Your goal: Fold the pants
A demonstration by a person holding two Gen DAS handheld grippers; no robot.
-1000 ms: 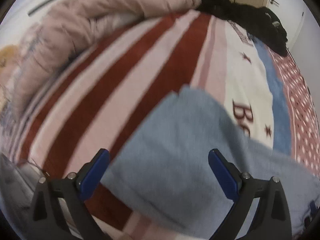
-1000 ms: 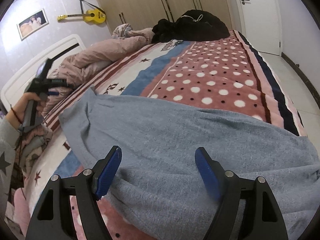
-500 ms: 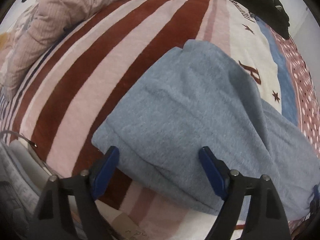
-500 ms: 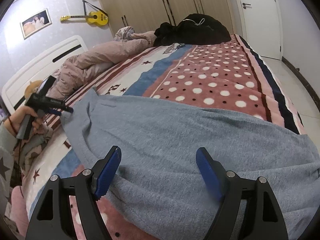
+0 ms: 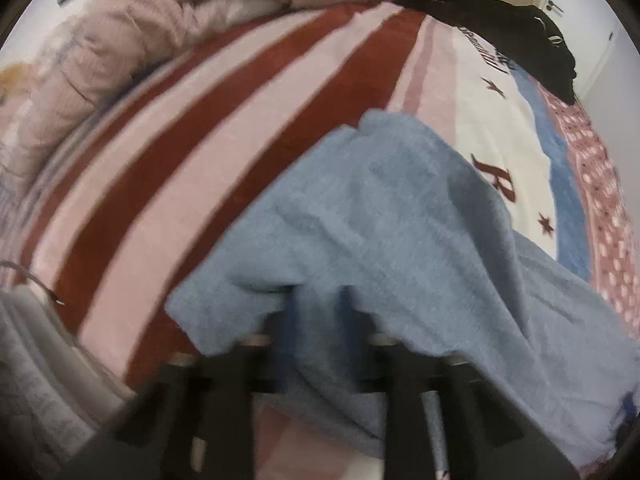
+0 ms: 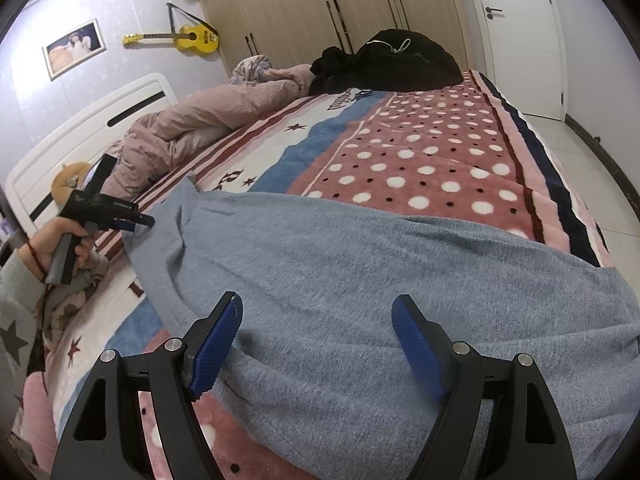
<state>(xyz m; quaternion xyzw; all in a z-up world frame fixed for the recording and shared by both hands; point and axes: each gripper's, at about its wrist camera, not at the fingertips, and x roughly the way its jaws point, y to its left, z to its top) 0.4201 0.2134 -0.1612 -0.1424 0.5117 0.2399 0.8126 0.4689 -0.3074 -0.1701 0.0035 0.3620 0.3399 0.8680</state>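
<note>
Where the left wrist view looks down, soft blue-grey fleece pants (image 5: 380, 216) are seen spread over a plush blanket (image 5: 168, 168) striped dark red and pink from 6 to 12 o'clock. The left gripper (image 5: 320, 312) is seen at 6 o'clock, its jaws just closed and pinched on a bunched fold of the pants' edge. A dark letter "R" (image 5: 498, 182) is printed on the cream band at 3 o'clock; the script above it is blurred.

In the right wrist view, the pants (image 6: 360, 280) are draped across the polka-dotted blanket (image 6: 420, 160) from 9 to 4 o'clock. The right gripper (image 6: 320, 344) is held wide at 6 o'clock, its ribbed blue pads (image 6: 216, 344) over the cloth, nothing clamped. The left gripper (image 6: 140, 222) is seen at 9 o'clock, nipping the pants' corner.
</note>
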